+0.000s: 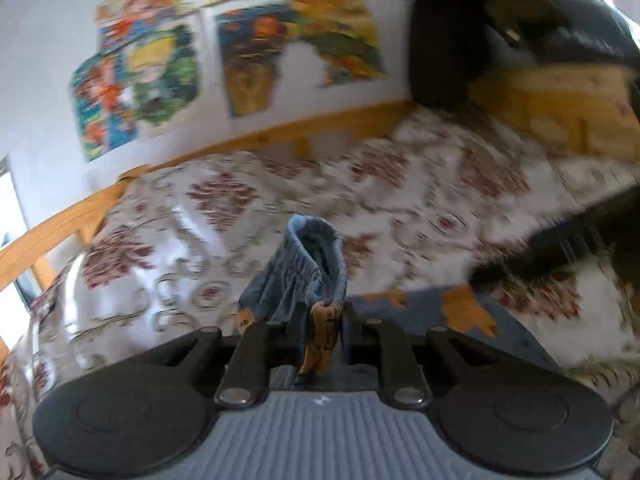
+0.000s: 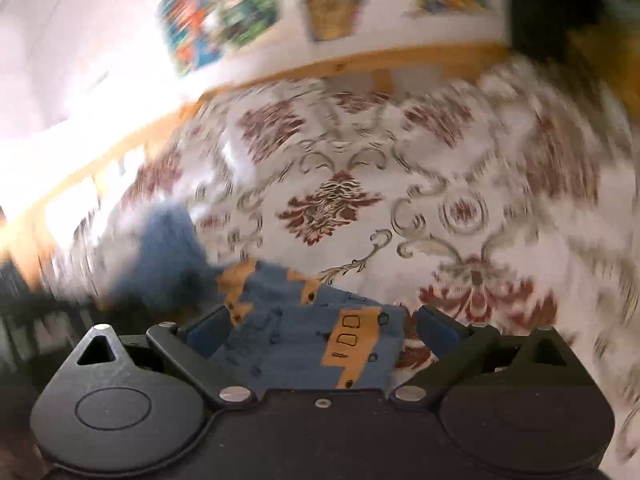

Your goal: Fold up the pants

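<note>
**Left gripper lifts the waistband while the right one waits spread over the cloth**

From the left wrist view, the left gripper [image 1: 320,332] has its two dark fingers pressed together on a bunch of the small blue cotton pants with orange patches [image 1: 304,280]. The gathered elastic waistband stands up in a loop just beyond the fingertips, and an orange-printed flap hangs down between them. More of the same blue and orange cloth lies to the right on the white bedspread with a dark red floral pattern [image 1: 224,200]. Holding the waistband by a pinch is likely meant to carry one end of the garment over the rest for a fold. Behind the bed runs a light wooden bed rail [image 1: 280,132], and colourful cartoon posters [image 1: 140,80] hang on the white wall. The view is smeared, which suggests quick movement.

From the right wrist view, the right gripper [image 2: 320,332] has its blue-padded fingers spread wide, with the pants lying flat between and beyond them on the bedspread. Neither pad can be seen to touch the cloth; it grips nothing. This placement probably sets it up either to take hold of this end or to pin it down while the other end is carried across. The fold does not look finished.
</note>
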`<state>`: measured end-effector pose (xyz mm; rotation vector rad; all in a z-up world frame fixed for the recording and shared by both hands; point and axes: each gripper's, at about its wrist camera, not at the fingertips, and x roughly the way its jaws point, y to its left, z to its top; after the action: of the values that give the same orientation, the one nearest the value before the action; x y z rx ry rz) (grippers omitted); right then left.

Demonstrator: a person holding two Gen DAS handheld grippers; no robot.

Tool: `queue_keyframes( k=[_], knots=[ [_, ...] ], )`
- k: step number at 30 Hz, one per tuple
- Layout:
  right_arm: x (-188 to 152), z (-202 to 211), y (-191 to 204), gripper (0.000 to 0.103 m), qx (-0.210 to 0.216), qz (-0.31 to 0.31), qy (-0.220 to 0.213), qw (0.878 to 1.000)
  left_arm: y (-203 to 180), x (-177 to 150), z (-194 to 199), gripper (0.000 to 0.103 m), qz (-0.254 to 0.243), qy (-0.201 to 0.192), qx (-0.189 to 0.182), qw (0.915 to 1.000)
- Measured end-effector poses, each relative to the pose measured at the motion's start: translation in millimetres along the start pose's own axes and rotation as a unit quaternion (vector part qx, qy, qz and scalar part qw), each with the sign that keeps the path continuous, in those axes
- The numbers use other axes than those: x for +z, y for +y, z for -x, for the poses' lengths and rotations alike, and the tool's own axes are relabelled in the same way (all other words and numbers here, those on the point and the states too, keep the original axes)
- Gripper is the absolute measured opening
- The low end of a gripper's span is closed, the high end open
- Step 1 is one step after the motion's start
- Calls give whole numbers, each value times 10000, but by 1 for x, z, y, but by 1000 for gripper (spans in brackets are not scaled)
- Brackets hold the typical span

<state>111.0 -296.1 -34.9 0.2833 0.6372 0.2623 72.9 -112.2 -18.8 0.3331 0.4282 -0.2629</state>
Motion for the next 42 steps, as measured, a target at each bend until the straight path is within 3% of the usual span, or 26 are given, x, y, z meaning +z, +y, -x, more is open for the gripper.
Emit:
queue_keyframes(
  k=[4,7,10,13,19,23,26,36,42],
  knots=[
    [5,-6,-21,100,754,-988,-41,9922,-50,-9,-9,18,-657,0,-33,9978],
    [1,-21,-27,98,1188,-1402,254,9826,-76,-17,-14,18,-969,31,-89,9952],
    [-5,-35,-29,93,1365,-1717,539,9742,-90,-25,-16,18,-1192,9,-118,9928],
    [-10,-41,-31,81,1367,-1895,686,9699,-96,-33,-19,18,-1216,68,-172,9924],
    [-18,-52,-38,46,1169,-2005,835,9691,-96,-42,-21,19,-1110,142,-258,9934],
    [-20,-56,-39,24,1310,-2131,812,9648,-93,-39,-20,19,-1045,151,-266,9941],
    [-17,-52,-37,16,1309,-2050,734,9672,-93,-36,-19,19,-1042,144,-248,9941],
    [-6,-33,-46,14,1023,-1786,675,9763,-119,-20,-17,19,-1412,220,-248,9894],
    [-1,-23,-59,14,804,-1746,656,9792,-141,-11,-21,19,-1379,324,-272,9895]
  ],
)
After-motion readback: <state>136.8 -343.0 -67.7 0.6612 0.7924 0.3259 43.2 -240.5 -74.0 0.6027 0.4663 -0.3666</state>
